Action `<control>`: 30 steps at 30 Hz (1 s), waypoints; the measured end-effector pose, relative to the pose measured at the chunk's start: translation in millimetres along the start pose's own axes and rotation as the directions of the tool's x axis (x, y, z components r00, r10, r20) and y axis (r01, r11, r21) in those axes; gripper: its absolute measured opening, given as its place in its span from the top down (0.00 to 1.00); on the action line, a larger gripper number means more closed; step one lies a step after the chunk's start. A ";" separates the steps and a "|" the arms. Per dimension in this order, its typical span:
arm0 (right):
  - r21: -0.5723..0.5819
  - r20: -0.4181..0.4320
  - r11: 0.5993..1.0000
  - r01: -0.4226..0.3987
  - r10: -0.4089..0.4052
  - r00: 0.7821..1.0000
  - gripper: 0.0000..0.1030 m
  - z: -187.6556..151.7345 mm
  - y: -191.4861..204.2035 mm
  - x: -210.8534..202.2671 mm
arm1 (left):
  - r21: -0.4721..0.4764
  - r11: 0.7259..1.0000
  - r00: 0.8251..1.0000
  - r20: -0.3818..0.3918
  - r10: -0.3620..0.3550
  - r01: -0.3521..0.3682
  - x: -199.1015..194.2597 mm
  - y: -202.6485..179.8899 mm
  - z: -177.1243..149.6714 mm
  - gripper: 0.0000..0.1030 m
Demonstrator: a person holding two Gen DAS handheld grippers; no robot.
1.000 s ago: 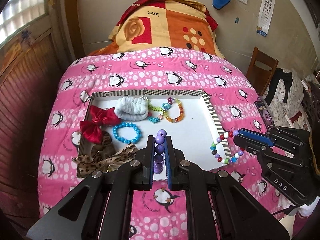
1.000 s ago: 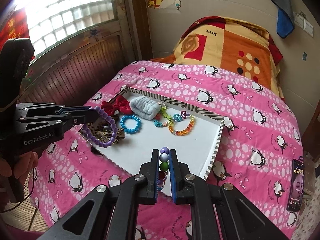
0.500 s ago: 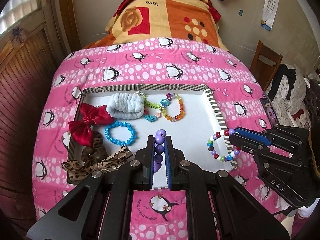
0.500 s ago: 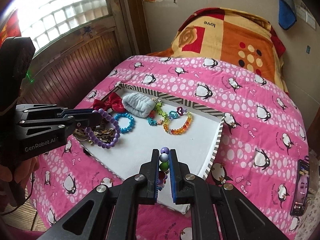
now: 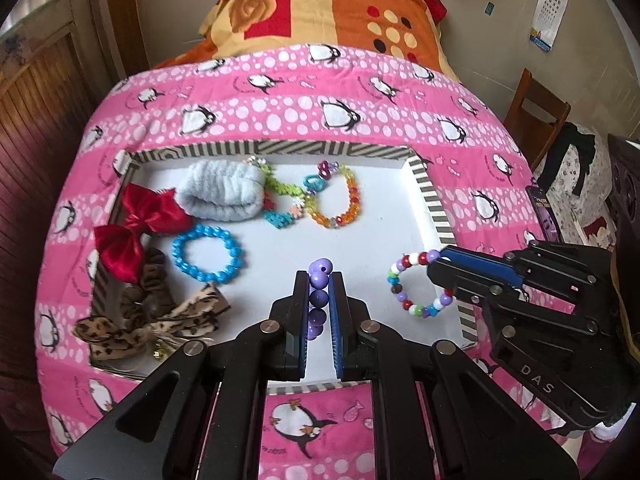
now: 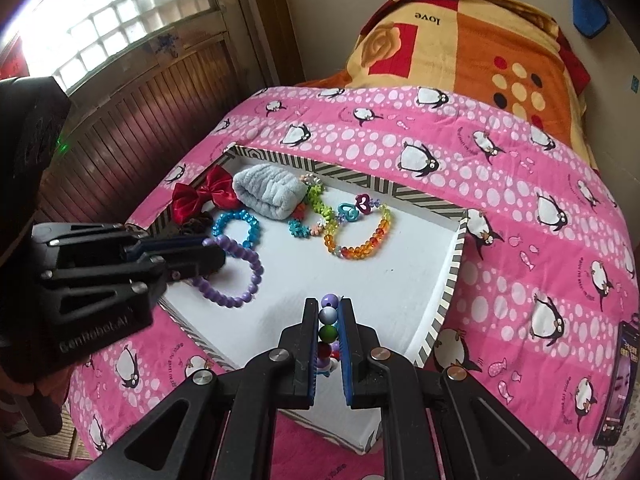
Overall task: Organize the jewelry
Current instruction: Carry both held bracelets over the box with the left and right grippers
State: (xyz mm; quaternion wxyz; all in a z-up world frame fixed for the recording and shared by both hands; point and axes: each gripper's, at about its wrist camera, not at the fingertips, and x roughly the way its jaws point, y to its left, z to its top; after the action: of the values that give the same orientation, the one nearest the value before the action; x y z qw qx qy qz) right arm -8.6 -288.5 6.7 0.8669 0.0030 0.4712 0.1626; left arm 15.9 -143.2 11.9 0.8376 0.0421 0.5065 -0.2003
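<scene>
A white tray (image 5: 360,248) with a striped rim lies on the pink penguin bedspread. My left gripper (image 5: 319,280) is shut on a purple bead bracelet (image 6: 240,272) and holds it over the tray's near left part. My right gripper (image 6: 330,308) is shut on a multicoloured bead bracelet (image 5: 416,284) and holds it over the tray's right edge. In the tray lie a blue bead bracelet (image 5: 208,254), an orange bead bracelet (image 5: 340,204), a green flower bracelet (image 5: 284,196), a grey scrunchie (image 5: 222,194), a red bow (image 5: 136,228) and a leopard bow (image 5: 152,328).
The tray's rim (image 6: 452,264) stands up on the right. A phone (image 6: 616,384) lies on the bedspread at the far right. An orange blanket (image 6: 460,44) is piled at the bed's far end. A wooden chair (image 5: 536,116) stands to the right.
Both grippers have moved forward and down over the tray, each still holding its bracelet. The purple bracelet now hangs low over the white floor of the tray.
</scene>
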 end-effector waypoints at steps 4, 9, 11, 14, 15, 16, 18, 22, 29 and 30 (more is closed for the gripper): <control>0.007 -0.017 1.000 -0.005 0.005 1.000 0.92 1.0 -6.9 8.8 | 0.000 1.000 1.000 -0.023 -0.003 0.003 14.4 -1.7 -0.8 0.92; 0.013 -0.054 1.000 0.025 -0.024 0.998 0.92 6.5 -23.2 31.5 | -0.022 0.999 0.996 -0.070 0.048 -0.050 43.1 10.1 -1.1 0.92; 0.014 -0.066 0.999 0.047 -0.046 0.997 0.92 9.7 -31.1 41.2 | -0.029 0.997 0.995 -0.079 0.068 -0.070 50.4 16.3 -2.1 0.92; 0.001 -0.085 0.995 0.101 -0.100 0.991 0.92 13.9 -42.2 56.4 | -0.037 0.993 0.990 -0.090 0.109 -0.113 60.9 24.8 -4.0 0.92; -0.006 -0.091 0.993 0.116 -0.116 0.989 0.92 14.4 -43.4 59.7 | -0.041 0.992 0.988 -0.094 0.119 -0.123 62.8 27.1 -3.9 0.92; -0.012 -0.098 0.992 0.128 -0.128 0.987 0.92 14.9 -45.1 63.2 | -0.047 0.989 0.986 -0.099 0.133 -0.138 66.6 30.0 -3.8 0.92; -0.025 -0.111 0.988 0.150 -0.152 0.982 0.92 15.5 -47.3 71.1 | -0.060 0.987 0.984 -0.107 0.142 -0.149 72.2 32.8 -2.9 0.92; -0.026 -0.120 0.987 0.161 -0.163 0.979 0.92 15.2 -50.3 79.8 | -0.057 0.988 0.985 -0.112 0.134 -0.141 78.0 27.7 -2.2 0.92; -0.016 -0.142 0.985 0.170 -0.170 0.975 0.91 13.8 -52.7 84.1 | -0.022 0.988 0.982 -0.111 0.151 -0.154 79.9 16.2 -4.8 0.92; -0.010 -0.139 0.987 0.158 -0.158 0.978 0.90 13.3 -52.9 82.7 | -0.022 0.988 0.983 -0.110 0.150 -0.153 79.3 15.9 -4.8 0.91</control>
State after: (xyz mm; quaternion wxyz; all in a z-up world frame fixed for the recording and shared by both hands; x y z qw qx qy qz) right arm 58.6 -313.1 -61.8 0.8421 -0.0456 0.5294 0.0929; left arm 50.2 -150.6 -61.1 0.8222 0.0787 0.5494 -0.1258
